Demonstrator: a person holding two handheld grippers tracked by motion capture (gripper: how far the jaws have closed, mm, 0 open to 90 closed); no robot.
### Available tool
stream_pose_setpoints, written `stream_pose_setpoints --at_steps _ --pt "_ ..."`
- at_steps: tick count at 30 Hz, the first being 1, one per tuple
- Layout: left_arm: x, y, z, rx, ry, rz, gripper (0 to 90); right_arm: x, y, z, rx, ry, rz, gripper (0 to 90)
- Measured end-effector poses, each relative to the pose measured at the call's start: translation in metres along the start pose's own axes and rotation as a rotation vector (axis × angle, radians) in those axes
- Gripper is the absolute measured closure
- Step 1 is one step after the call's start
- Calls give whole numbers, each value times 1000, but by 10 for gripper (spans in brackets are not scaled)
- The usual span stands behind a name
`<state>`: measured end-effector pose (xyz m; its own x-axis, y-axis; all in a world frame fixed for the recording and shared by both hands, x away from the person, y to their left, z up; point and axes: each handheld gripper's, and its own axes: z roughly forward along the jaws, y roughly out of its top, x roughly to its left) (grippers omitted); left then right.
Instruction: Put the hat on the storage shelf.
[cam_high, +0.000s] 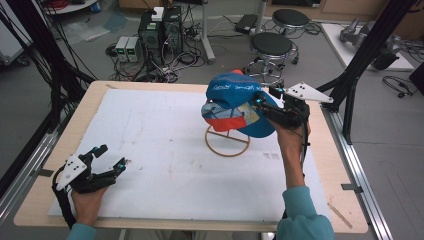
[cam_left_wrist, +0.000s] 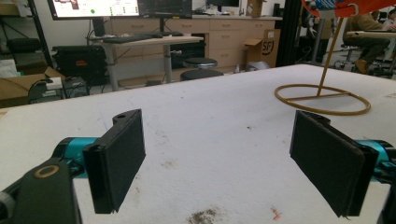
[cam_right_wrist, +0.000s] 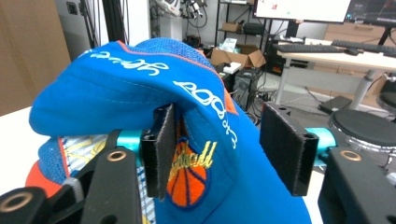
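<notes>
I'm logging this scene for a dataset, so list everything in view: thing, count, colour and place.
cap: one, blue with orange trim, white lettering and a basketball emblem, on top of the stand at the table's right half.
stand: one, golden wire ring base with a slanted stem, on the white sheet under the cap.
white sheet: one, white and smudged, covering most of the table.
table: one, light wood, edges showing around the sheet.
stools: two, black round seats, on the floor beyond the table.
computer towers: two, dark, on the floor behind the table, among cables.
left gripper: one, black jaws wide open over bare sheet, near left corner.
right gripper: one, black jaws open, cap fabric between them.
</notes>
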<state>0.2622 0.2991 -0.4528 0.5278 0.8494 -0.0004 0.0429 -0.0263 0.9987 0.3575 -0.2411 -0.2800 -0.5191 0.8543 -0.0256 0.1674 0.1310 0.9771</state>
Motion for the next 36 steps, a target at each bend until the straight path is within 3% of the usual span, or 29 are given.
stream_pose_setpoints --at_steps 9,21,36 --pt "0 0 0 1 1 0 183 -3 -11 -7 12 -16 -12 355" --pt "0 0 0 0 1 -1 183 1 -28 -17 44 5 -40 291" --pt "1 0 0 4 0 -4 182 14 -42 -41 -11 19 -72 193"
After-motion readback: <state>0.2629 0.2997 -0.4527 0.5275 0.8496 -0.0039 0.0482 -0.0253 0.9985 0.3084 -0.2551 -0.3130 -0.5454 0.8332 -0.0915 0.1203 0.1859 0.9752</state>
